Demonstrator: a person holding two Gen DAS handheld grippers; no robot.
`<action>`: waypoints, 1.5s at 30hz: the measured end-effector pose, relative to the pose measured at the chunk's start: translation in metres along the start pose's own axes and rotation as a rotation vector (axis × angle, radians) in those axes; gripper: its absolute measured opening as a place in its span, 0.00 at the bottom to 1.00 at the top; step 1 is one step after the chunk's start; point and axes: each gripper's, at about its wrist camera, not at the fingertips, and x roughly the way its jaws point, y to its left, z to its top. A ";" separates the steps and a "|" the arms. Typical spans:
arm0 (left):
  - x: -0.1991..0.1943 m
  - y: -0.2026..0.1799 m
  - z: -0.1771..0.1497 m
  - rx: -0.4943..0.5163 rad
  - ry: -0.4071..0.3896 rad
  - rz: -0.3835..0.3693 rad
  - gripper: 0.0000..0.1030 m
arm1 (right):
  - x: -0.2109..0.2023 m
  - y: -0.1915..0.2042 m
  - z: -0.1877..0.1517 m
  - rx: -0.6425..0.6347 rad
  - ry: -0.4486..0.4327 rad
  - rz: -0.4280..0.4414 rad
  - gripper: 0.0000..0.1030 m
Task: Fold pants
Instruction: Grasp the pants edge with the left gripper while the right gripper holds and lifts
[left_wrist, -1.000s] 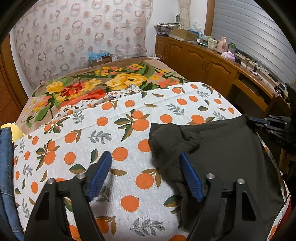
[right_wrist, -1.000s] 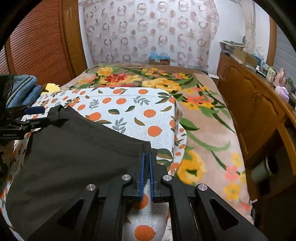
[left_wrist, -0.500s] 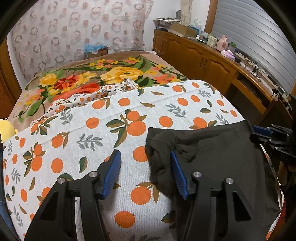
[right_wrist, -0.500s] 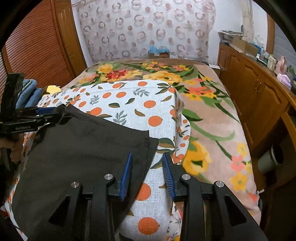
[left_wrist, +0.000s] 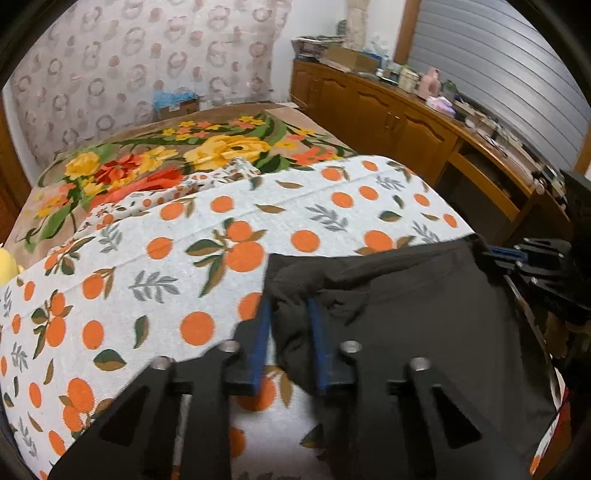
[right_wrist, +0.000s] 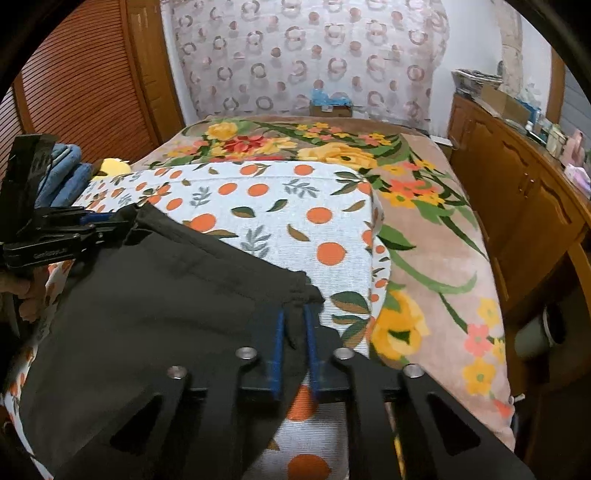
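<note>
Black cotton pants (left_wrist: 424, 332) corners sit clamped in left gripper (left_wrist: 288, 317) and right gripper (right_wrist: 293, 323); shallow bites risk slipping off toward orange-print bedspread (left_wrist: 184, 258) edge.

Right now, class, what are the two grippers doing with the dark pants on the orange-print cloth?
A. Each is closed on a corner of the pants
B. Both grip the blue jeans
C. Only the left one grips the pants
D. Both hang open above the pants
A: the left gripper pinches bunched fabric at one corner of the dark pants, and the right gripper clamps the opposite corner.
</note>
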 end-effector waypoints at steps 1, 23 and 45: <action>-0.001 -0.002 0.001 0.005 0.000 0.008 0.11 | -0.001 0.001 0.000 -0.004 -0.002 0.003 0.05; -0.229 -0.029 -0.026 0.040 -0.416 0.018 0.08 | -0.188 0.092 -0.019 -0.116 -0.417 0.016 0.04; -0.394 -0.008 -0.106 0.068 -0.642 0.160 0.08 | -0.268 0.124 -0.084 -0.239 -0.586 0.153 0.04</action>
